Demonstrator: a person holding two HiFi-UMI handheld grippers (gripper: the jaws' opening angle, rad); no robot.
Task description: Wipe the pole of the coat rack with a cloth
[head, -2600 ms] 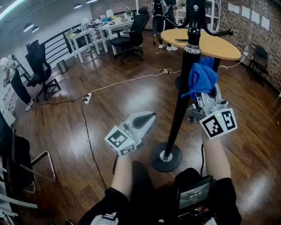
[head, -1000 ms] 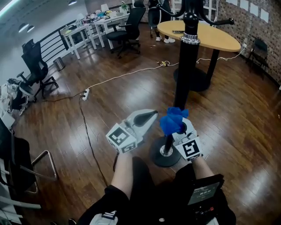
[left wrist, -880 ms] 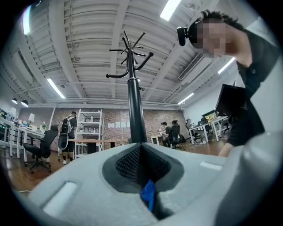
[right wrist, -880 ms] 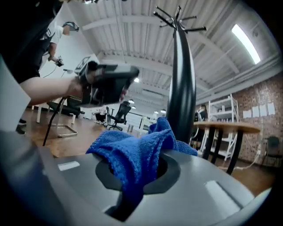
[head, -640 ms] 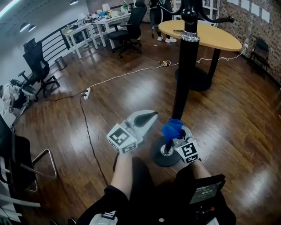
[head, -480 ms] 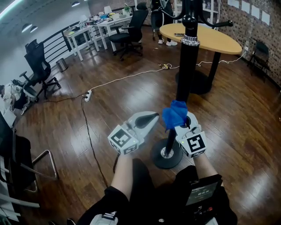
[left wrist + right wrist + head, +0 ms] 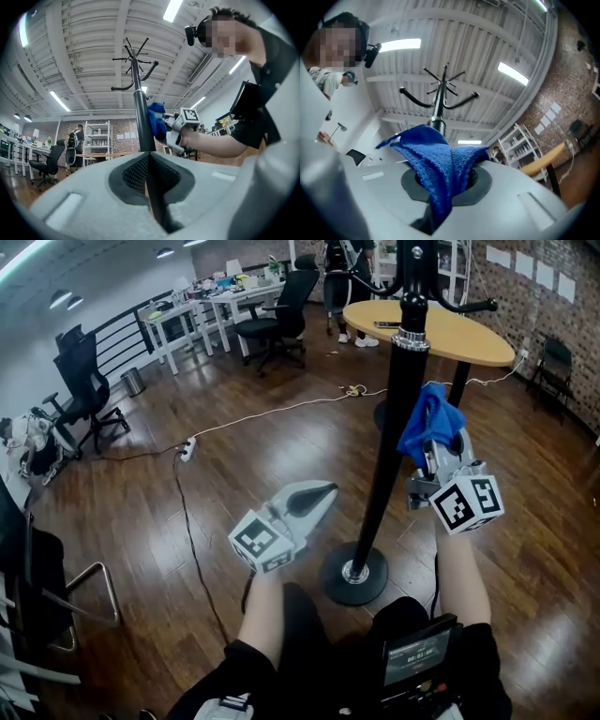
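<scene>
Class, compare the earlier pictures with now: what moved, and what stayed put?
The right gripper, still shut on the blue cloth, slid low down the pole, then back up to mid-height. The left gripper stayed shut and in place.

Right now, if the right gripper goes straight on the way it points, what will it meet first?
Most likely the pole of the coat rack. The right gripper holds the blue cloth in front of it, so the cloth would press on the pole first. Depth is unclear; the cloth may already touch it.

Open floor left of pole; table just behind.
</scene>
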